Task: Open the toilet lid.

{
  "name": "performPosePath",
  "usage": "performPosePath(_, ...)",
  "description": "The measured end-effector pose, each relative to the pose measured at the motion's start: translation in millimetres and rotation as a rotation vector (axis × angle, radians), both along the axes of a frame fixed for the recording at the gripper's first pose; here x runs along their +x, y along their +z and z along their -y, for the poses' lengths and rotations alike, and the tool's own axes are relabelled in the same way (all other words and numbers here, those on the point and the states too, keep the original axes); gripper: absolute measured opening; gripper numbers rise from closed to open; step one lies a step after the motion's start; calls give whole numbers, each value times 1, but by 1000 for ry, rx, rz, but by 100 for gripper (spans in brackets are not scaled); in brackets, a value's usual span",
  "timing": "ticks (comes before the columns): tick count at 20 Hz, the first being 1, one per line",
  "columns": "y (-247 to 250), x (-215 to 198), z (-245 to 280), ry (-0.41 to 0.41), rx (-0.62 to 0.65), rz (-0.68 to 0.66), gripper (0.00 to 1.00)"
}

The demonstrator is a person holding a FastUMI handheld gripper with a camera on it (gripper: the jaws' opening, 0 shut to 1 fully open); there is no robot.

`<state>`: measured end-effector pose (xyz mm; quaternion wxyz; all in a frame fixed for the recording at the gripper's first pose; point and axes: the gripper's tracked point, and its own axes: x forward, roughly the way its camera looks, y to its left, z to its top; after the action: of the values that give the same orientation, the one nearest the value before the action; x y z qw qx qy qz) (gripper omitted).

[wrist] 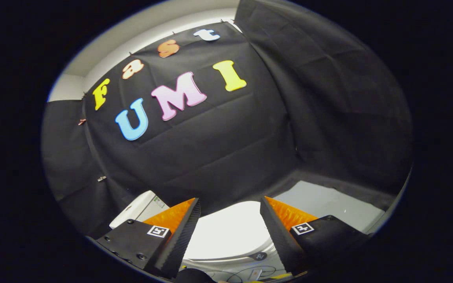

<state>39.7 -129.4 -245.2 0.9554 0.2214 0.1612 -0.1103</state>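
Observation:
A white toilet stands below me with its lid [228, 232] down and flat over the bowl. The lid shows in the gap between my two fingers and a little beneath them. Its white tank [138, 208] sits beyond the left finger, against the black cloth wall. My gripper [229, 204] is open, the fingers spread wide, with nothing held between them. It hovers above the lid and I cannot tell that it touches anything. The lid's front rim [226, 259] curves between the finger bases.
Black cloth walls close in behind and to the right. A pale grey floor patch [328, 206] lies beyond the right finger. Dark cables [246, 271] and a small tag lie on the floor just in front of the toilet.

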Motion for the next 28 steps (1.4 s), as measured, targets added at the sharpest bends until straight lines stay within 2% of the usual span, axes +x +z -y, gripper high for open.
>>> performPosePath(6, -112, 4, 8, -45, 181, -163, 95)
performPosePath(10, -171, -1, 17, -100, 286, -247, 86)
performPosePath(14, -230, -17, 18, -148, 388, -327, 82)
performPosePath(18, -273, -28, 11, -177, 484, -385, 81)
performPosePath(21, -292, -33, 2, -172, 555, -400, 74)
performPosePath(25, -311, -36, -6, -181, 679, -391, 71)
performPosePath(27, -324, -34, -15, -182, 739, -374, 44)
performPosePath(28, -326, -33, -19, -176, 767, -362, 44)
